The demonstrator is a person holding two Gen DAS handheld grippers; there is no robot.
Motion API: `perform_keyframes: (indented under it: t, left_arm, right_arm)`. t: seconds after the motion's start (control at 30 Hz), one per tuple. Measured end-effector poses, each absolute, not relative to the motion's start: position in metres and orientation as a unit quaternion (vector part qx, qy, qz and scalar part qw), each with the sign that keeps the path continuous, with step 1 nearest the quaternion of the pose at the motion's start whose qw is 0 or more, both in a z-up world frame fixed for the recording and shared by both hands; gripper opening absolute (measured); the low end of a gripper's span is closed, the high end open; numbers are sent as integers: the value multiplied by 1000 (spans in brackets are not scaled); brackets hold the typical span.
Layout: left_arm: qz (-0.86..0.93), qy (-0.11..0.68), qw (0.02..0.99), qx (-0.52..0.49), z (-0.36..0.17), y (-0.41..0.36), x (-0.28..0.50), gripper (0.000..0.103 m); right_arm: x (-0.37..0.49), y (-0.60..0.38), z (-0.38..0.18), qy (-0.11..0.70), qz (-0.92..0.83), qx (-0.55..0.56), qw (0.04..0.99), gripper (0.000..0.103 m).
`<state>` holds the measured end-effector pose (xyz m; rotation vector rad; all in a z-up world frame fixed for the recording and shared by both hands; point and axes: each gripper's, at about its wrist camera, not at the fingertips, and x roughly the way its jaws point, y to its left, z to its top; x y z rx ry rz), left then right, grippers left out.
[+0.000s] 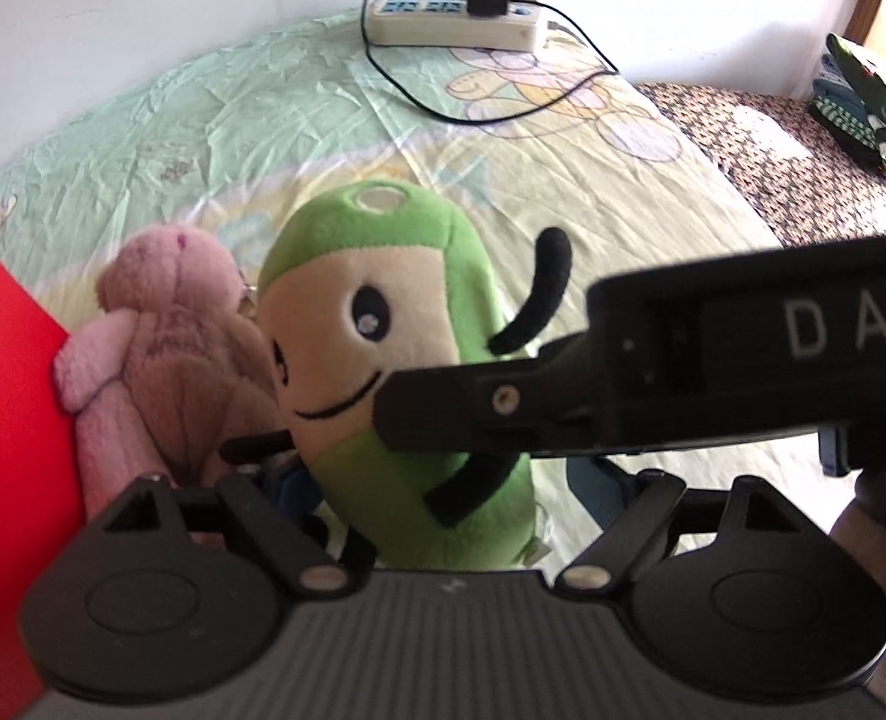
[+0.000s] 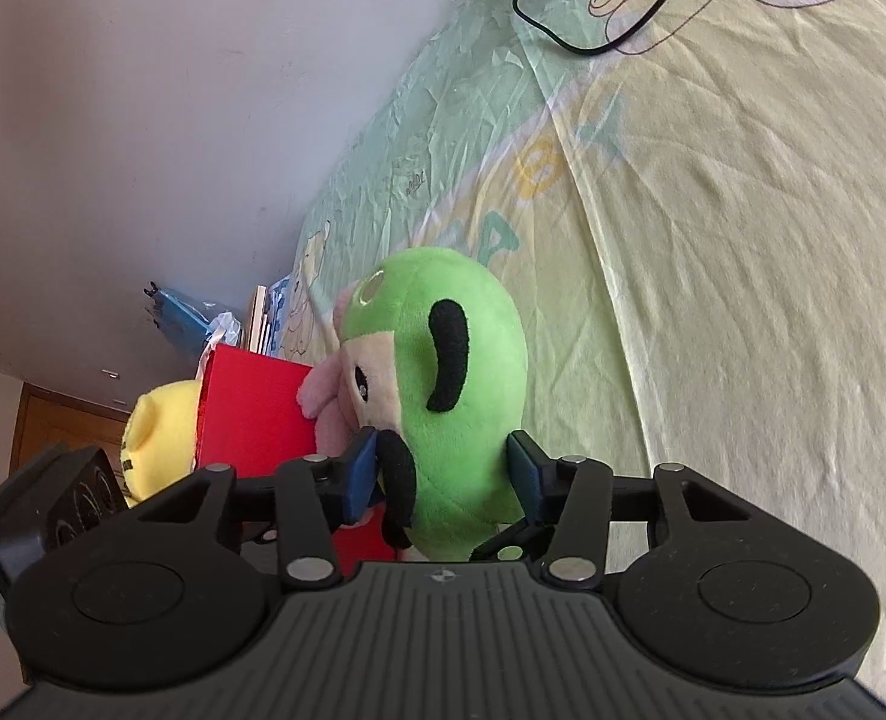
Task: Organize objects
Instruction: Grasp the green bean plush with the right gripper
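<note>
The right gripper pinches the green plush toy upright on the bed, against the pink plush bear beside the red box. Left gripper: state unclear. Judged mid-task: both toys remain outside the box.

Your two matte black plastic grippers carried ribbed housings, round side discs, silver pivot screws and blue finger pads; one bore white "DAS" lettering.
</note>
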<state>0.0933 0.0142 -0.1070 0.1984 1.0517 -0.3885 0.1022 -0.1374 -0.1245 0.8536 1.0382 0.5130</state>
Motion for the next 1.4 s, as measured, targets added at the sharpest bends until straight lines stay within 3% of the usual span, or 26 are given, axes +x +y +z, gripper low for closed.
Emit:
perform_keyframes:
  t: [0.93,1.1,1.27,1.4]
  left_arm:
    - [-217,514,824,99,-109,-6,26,84]
    - [-201,504,833,111,-110,-4,25,89]
    - [-196,496,838,117,-106,-3,24,94]
    - [-195,497,839,107,-103,0,28,94]
  right_arm:
    - [17,-153,-117,475,190,368,777,53]
    - [15,-154,-115,467,179,359,788,55]
    - [15,-155,-109,458,169,351,799,64]
    - [15,-158,-105,447,166,350,806,65]
